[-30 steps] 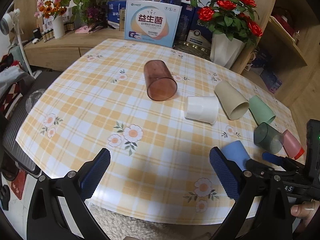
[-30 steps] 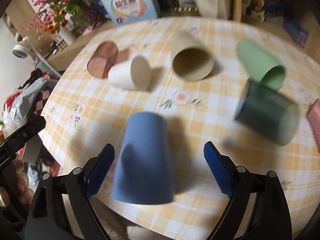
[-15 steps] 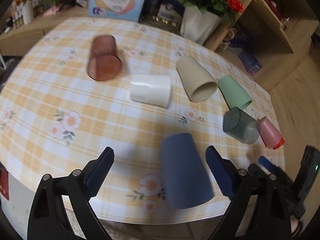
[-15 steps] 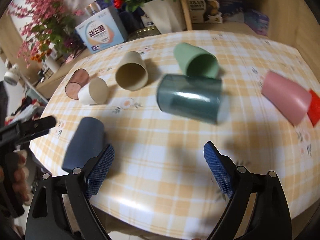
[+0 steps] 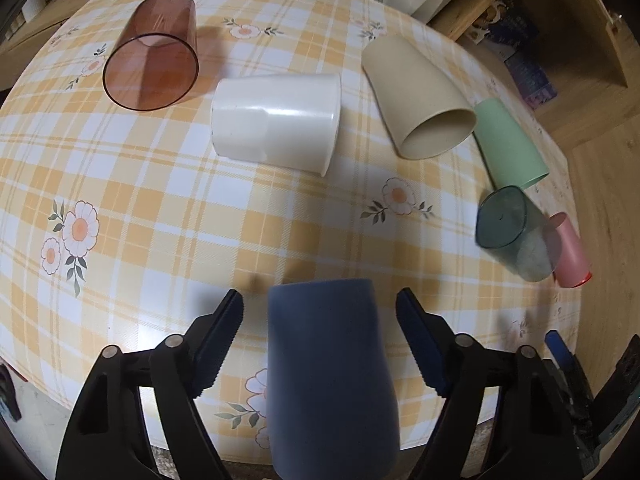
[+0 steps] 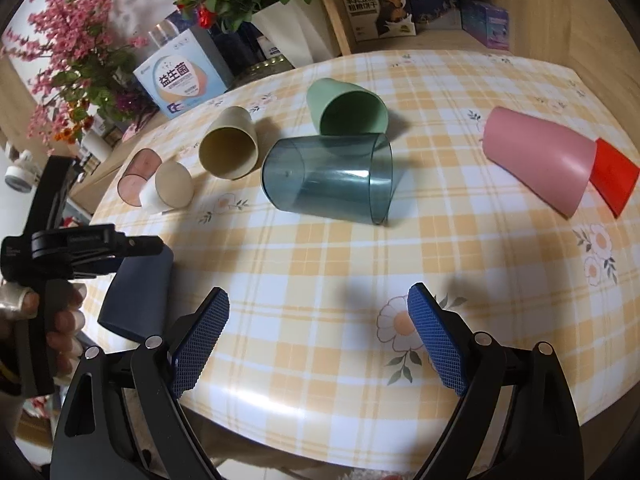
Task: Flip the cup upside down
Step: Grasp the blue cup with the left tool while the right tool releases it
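Straddling a matte, tapered blue cup (image 5: 332, 376): left gripper (image 5: 320, 340) fingers.

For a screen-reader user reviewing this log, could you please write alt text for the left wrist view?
The open left gripper straddles a blue cup lying on its side near the edge of a yellow checked table. Beyond it lie six more tipped cups: brown, white, beige, green, dark teal and pink.
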`<state>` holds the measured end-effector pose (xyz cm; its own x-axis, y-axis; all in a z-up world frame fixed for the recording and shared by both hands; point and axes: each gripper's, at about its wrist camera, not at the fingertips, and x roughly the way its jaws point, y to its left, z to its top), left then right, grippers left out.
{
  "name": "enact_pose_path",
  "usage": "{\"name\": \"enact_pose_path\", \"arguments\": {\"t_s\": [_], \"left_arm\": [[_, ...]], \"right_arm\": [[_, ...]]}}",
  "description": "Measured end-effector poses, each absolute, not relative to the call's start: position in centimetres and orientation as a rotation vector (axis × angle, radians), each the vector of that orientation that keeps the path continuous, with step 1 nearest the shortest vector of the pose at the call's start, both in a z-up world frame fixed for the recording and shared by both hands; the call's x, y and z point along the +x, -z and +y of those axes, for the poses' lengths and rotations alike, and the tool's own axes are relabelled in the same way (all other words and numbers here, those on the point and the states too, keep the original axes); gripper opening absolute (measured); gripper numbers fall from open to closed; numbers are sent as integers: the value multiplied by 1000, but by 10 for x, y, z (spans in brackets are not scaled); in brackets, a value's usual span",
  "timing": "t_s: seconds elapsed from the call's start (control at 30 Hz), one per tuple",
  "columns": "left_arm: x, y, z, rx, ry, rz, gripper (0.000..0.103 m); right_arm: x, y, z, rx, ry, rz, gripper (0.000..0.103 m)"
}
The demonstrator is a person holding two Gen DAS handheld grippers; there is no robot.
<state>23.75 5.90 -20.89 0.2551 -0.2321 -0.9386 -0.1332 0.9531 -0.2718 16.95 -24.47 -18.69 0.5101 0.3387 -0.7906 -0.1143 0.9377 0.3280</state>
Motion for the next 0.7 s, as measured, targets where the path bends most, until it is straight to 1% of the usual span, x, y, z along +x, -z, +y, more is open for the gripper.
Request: {"name": "enact_pose_path", "arguments": {"t_s": [0.03, 0.13, 0.27, 0.4, 0.7], "left_arm": [[237, 210, 60, -322, 65, 1321, 65], [238, 216, 65, -343, 78, 1338, 59], [237, 220, 66, -355, 115, 1359, 58], [230, 219, 68, -364, 134, 1340, 55], [203, 194, 91, -375, 162, 1221, 54]], "right_arm": [[169, 187, -246, 252, -278, 1000, 88], [169, 187, -248, 266, -275, 999, 88], [169, 188, -250, 277, -269, 1003, 88], [167, 188, -249, 278, -272, 1006, 88], [165, 187, -252, 287, -258, 1009, 88]]}}
